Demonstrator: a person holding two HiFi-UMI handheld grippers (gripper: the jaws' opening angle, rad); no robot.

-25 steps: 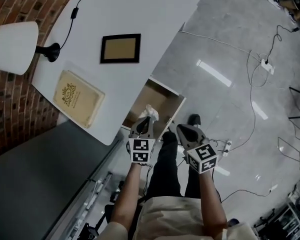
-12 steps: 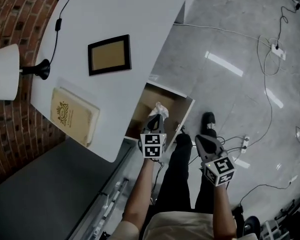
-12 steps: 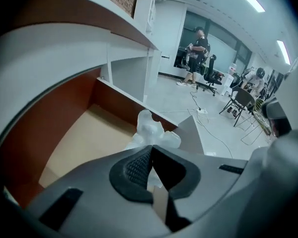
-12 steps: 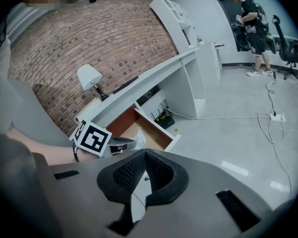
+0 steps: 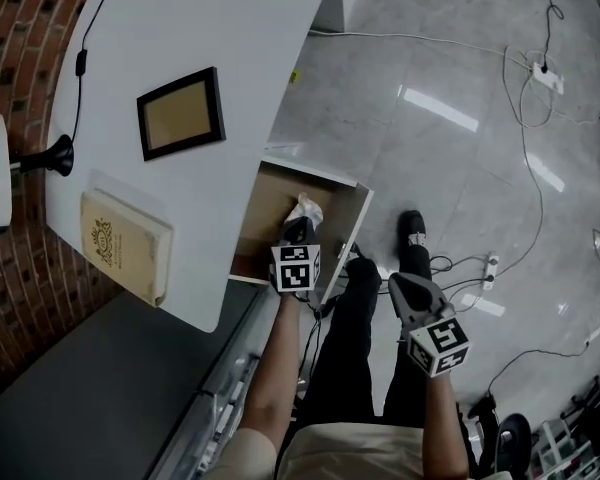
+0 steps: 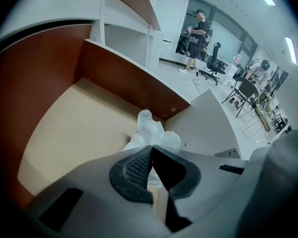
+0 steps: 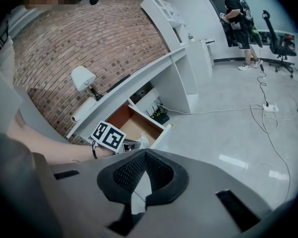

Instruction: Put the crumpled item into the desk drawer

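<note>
The crumpled white item (image 5: 303, 208) (image 6: 150, 129) is pinched in my left gripper (image 5: 298, 226) (image 6: 151, 148), which is shut on it. It hangs over the beige floor of the open desk drawer (image 5: 256, 226) (image 6: 69, 133), near the drawer's front panel (image 6: 208, 128). My right gripper (image 5: 397, 282) (image 7: 145, 153) is shut and holds nothing. It hovers above the floor to the right of the drawer, beside the person's legs. In the right gripper view the drawer (image 7: 131, 123) and the left gripper's marker cube (image 7: 108, 135) show at a distance.
A white desk (image 5: 240, 88) carries a framed picture (image 5: 181, 114), a beige book (image 5: 118, 243) and a lamp (image 5: 20, 163). A brick wall stands behind it. Cables and a power strip (image 5: 483, 268) lie on the grey floor. People and office chairs stand far off.
My left gripper has carried the crumpled item forward from the drawer's front edge to over its inside. The right gripper has stayed low beside the legs, drifting slightly right.
</note>
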